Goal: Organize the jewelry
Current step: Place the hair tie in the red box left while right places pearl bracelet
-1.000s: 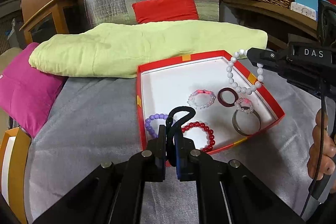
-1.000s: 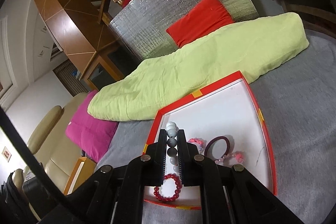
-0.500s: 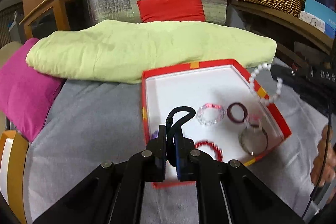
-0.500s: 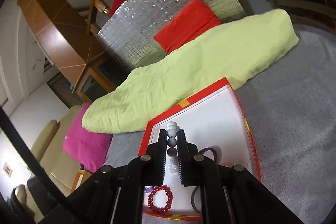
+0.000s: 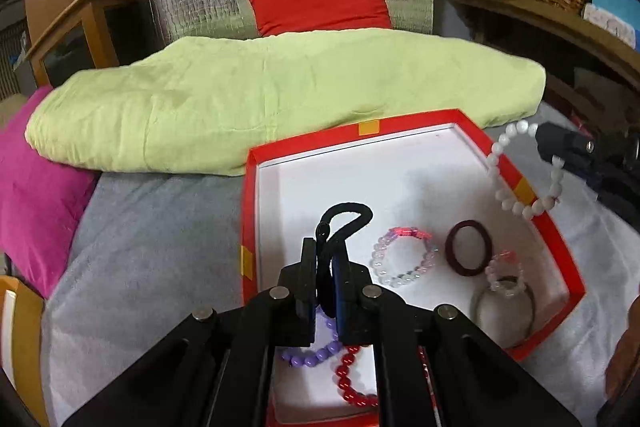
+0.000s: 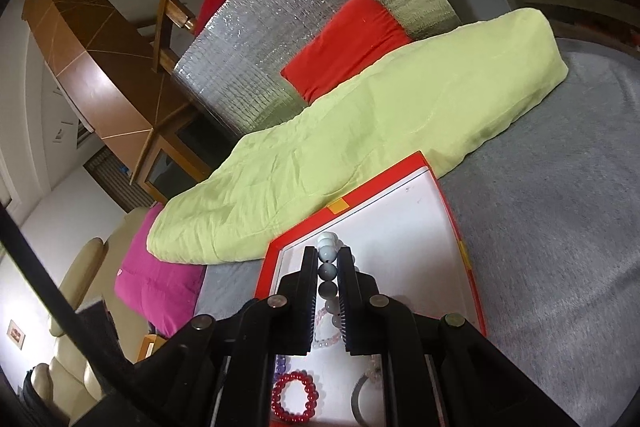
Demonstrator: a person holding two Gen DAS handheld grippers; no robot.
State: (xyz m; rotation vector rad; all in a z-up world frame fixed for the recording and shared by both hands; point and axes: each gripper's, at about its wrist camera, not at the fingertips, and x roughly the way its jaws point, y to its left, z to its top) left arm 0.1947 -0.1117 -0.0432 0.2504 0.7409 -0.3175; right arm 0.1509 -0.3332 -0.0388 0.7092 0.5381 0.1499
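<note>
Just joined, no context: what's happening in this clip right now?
A person is sorting jewelry with a handheld claw in each hand. The left claw is shut on a black elastic hair tie above the red-rimmed, white-lined shallow box. The right claw is shut on a white beaded bracelet, hanging over the box's right rim. Red, purple and clear-pink bead bracelets, a maroon ring-shaped band and a metal bangle lie inside.

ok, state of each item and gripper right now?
left gripper: shut on black hair tie
right gripper: shut on white bead bracelet, which hangs over the box edge
red box: open, no lid
red bead bracelet: flat in box
dark ring band: flat in box
</note>
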